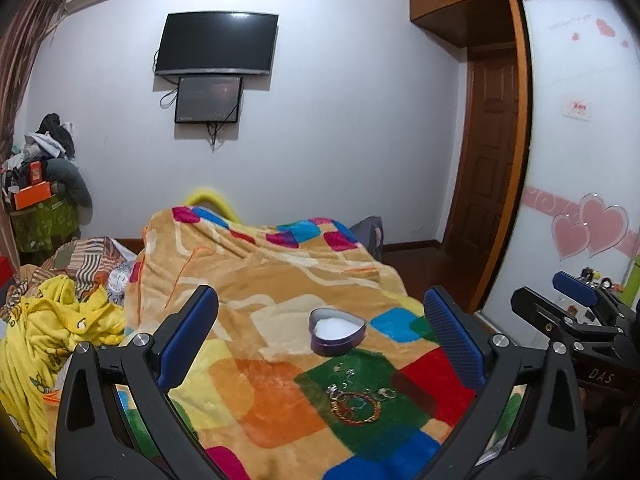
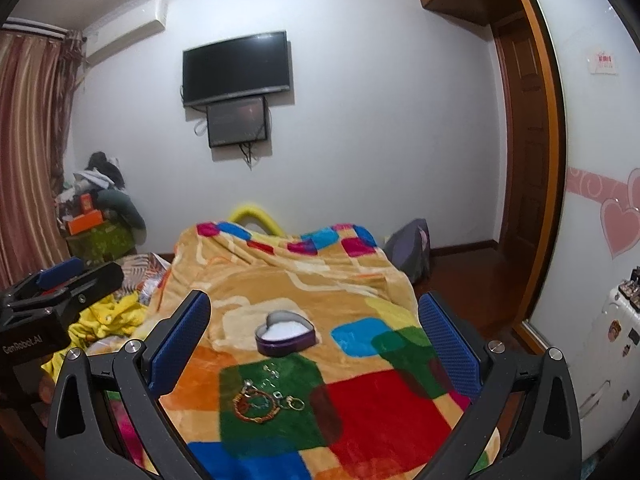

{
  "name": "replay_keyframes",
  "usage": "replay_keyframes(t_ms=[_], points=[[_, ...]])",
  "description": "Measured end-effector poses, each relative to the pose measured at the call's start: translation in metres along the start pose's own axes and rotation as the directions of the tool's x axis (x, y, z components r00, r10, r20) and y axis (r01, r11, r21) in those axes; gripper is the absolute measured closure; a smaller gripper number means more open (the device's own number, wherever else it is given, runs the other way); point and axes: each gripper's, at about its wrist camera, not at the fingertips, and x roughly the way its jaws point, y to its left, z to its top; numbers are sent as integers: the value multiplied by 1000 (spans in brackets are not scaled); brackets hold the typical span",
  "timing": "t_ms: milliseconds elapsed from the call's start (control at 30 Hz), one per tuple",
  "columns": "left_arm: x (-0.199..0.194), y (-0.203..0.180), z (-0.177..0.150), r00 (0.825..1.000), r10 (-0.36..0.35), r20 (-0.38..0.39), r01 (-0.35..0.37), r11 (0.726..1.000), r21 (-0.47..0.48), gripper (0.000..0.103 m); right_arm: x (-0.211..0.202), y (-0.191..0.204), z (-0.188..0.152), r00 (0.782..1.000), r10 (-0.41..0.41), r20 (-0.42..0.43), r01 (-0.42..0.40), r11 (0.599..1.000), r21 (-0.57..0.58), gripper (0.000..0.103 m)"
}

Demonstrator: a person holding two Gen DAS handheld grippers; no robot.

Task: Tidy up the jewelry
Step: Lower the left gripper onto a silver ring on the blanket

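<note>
A purple heart-shaped box point(image 1: 337, 331) with a white lining stands open on the colourful blanket point(image 1: 280, 280); it also shows in the right wrist view point(image 2: 285, 334). A gold bracelet point(image 1: 354, 407) with small rings and earrings point(image 1: 382, 393) lies on a green patch in front of the box. The bracelet point(image 2: 256, 405) and rings point(image 2: 294, 402) also show in the right wrist view. My left gripper point(image 1: 320, 320) is open and empty, above and short of the jewelry. My right gripper point(image 2: 314, 320) is open and empty, likewise held back from it.
Yellow clothes point(image 1: 52, 328) lie left of the blanket. A cluttered pile point(image 1: 40, 184) stands in the far left corner. A wardrobe with heart decals point(image 1: 580, 184) and a wooden door point(image 1: 488, 168) are on the right. A TV point(image 1: 218, 42) hangs on the far wall.
</note>
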Motion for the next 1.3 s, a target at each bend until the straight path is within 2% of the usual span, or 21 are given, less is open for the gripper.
replay_keyframes(t_ms=[67, 200, 333, 433, 533, 600, 667, 833, 967, 1300], points=[[10, 3, -5, 1000, 7, -28, -7, 1000, 0, 2, 10, -5, -6, 999, -11, -31, 11, 1000, 6, 0], [42, 11, -16, 992, -5, -126, 5, 1000, -5, 14, 29, -12, -13, 995, -26, -92, 27, 1000, 9, 0], [73, 20, -34, 976, 1, -219, -4, 1000, -11, 19, 53, -19, -28, 985, -35, -170, 36, 999, 1, 0], [95, 23, -49, 959, 14, -283, -12, 1000, 10, 28, 67, -20, -40, 974, -28, -226, 27, 1000, -8, 3], [114, 26, -62, 936, 5, -352, 2, 1000, 19, 38, 84, -21, -53, 956, 11, -293, -13, 1000, -4, 12], [124, 27, -71, 918, -13, -396, 22, 1000, 19, 47, 95, -20, -61, 940, 46, -337, -48, 999, 3, 25], [133, 27, -78, 901, -29, -433, 39, 999, 16, 53, 103, -18, -67, 927, 69, -370, -72, 997, 4, 33], [152, 24, -91, 861, -82, -503, 91, 996, -5, 62, 120, -13, -85, 889, 129, -440, -132, 991, 24, 45], [163, 20, -96, 846, -99, -524, 116, 993, -1, 65, 124, -11, -95, 862, 171, -477, -172, 984, 41, 53], [184, 7, -107, 809, -147, -570, 178, 984, -2, 76, 140, -10, -103, 825, 221, -520, -219, 973, 66, 68]])
